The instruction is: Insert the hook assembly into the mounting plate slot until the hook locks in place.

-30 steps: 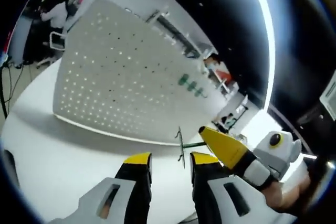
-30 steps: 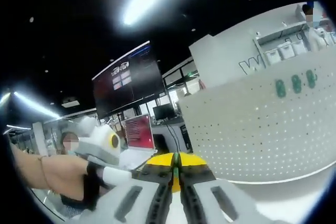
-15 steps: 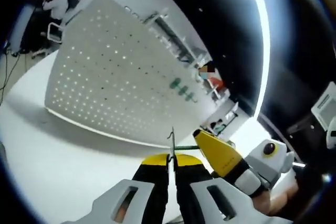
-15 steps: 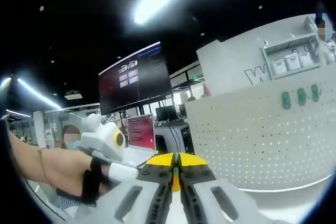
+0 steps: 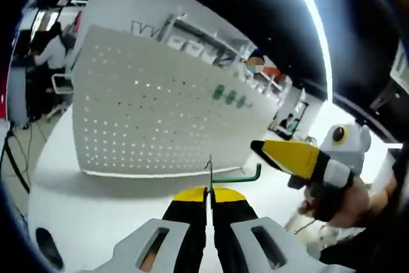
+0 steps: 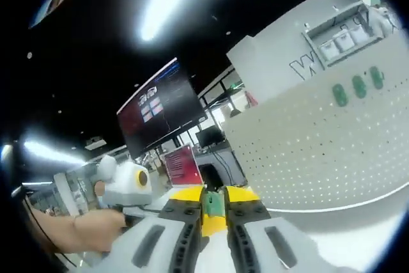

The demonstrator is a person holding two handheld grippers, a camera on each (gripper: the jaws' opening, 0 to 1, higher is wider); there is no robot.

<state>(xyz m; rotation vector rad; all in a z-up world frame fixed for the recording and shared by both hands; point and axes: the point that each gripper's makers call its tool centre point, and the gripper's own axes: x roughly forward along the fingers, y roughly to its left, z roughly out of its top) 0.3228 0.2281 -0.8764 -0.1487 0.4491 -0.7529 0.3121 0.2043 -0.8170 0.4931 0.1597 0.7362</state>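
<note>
My left gripper [image 5: 208, 191] is shut on the thin metal back plate of the hook assembly [image 5: 236, 176], held upright above the table. The hook's green rod runs right and ends in an upturned tip. The right gripper [image 5: 255, 147] hovers just above that tip, not touching it. In the right gripper view my right gripper [image 6: 214, 197] has its jaws a narrow gap apart, with a bit of green showing in the gap. The white perforated mounting plate [image 5: 147, 113] [image 6: 319, 145] stands upright beyond both grippers, some way off.
Three green pegs [image 5: 230, 96] [image 6: 358, 84] sit high on the plate. The white table [image 5: 96, 196] carries the plate. A person's hand [image 6: 89, 228] holds the left gripper. A dark wall screen [image 6: 160, 113] and a seated person [image 5: 48, 49] lie far behind.
A second ago my left jaws were open; they shut on the hook's back plate. The right jaws have since parted and drawn back from the green rod. Both cameras have swung.
</note>
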